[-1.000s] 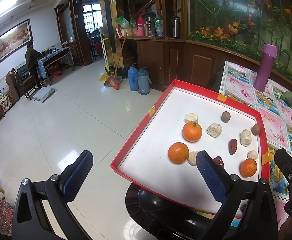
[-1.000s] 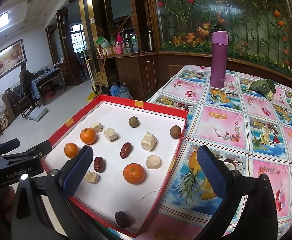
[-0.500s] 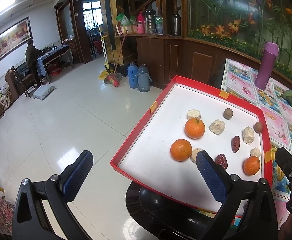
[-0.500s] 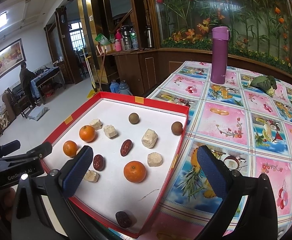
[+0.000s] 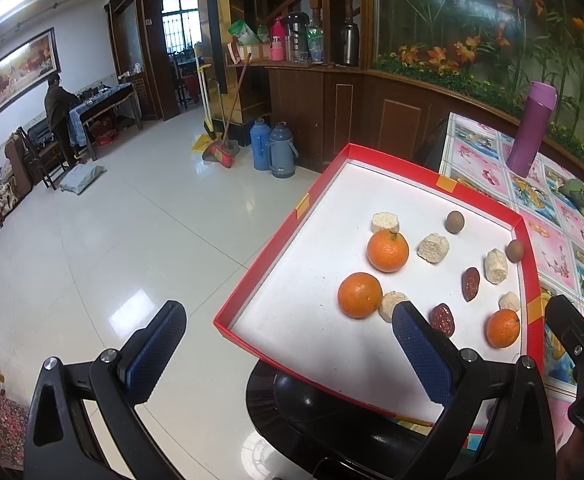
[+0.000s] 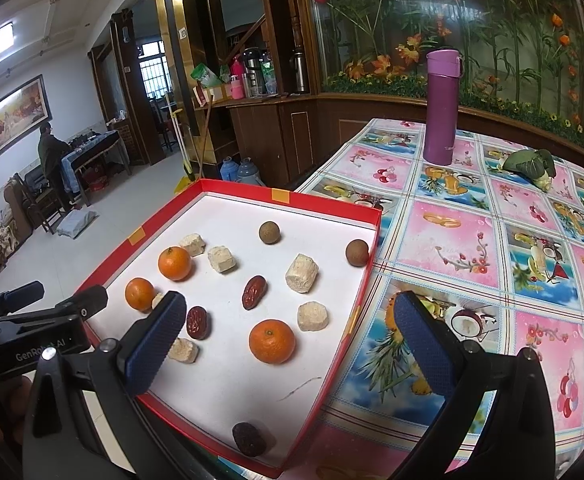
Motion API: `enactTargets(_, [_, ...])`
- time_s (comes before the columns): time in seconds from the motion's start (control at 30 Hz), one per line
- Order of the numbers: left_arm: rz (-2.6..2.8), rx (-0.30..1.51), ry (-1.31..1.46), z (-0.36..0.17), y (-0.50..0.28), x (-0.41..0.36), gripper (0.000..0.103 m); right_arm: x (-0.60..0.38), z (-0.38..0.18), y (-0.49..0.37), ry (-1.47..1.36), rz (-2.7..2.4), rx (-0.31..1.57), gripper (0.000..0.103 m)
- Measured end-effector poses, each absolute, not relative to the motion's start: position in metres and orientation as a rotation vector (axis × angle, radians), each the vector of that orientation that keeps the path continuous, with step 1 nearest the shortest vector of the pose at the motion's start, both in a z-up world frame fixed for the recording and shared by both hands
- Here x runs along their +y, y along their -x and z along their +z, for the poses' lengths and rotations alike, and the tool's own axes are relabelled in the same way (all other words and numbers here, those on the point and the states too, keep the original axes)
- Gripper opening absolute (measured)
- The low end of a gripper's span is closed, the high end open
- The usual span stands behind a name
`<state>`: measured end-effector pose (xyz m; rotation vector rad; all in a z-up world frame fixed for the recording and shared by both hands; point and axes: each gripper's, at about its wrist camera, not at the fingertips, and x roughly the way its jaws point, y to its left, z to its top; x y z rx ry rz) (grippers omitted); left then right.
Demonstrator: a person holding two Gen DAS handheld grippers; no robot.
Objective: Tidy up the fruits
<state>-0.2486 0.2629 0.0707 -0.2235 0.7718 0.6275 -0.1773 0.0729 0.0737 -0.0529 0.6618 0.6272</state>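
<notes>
1. Left wrist view: my left gripper (image 5: pixel 287 344) stood wide open and held nothing, its blue ribbed pads (image 5: pixel 422 350) well apart. The red tray (image 5: pixel 259 256) with its white floor lay ahead and to the right. The nearest orange (image 5: pixel 360 295), round and dimpled, sat just left of my right-hand pad, touching a pale crumbly chunk (image 5: pixel 392 305). A second orange (image 5: pixel 388 251) lay farther off, and a wrinkled red date (image 5: pixel 470 284) lay with its long axis running near to far.

2. Right wrist view: my right gripper (image 6: pixel 285 336) was equally wide open and empty. The tray (image 6: pixel 356 312) overhung the edge of the patterned tablecloth (image 6: pixel 492 248). A third orange (image 6: pixel 271 341) lay almost straight ahead between my pads, nearer this hand than the left. A smooth brown ball, perhaps a longan (image 6: pixel 357 253), rested against the tray's right wall.
</notes>
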Motion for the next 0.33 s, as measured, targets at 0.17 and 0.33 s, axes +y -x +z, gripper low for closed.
enactTargets(0.17, [0.602, 0.757, 0.198, 0.073, 0.247, 0.257, 0.103, 0.074, 0.073, 0.177, 0.055, 0.627, 0.663, 0.103])
enactTargets(0.33, [0.588, 0.765, 0.192, 0.072, 0.243, 0.253, 0.103, 0.07, 0.072, 0.175, 0.046, 0.617, 0.666, 0.103])
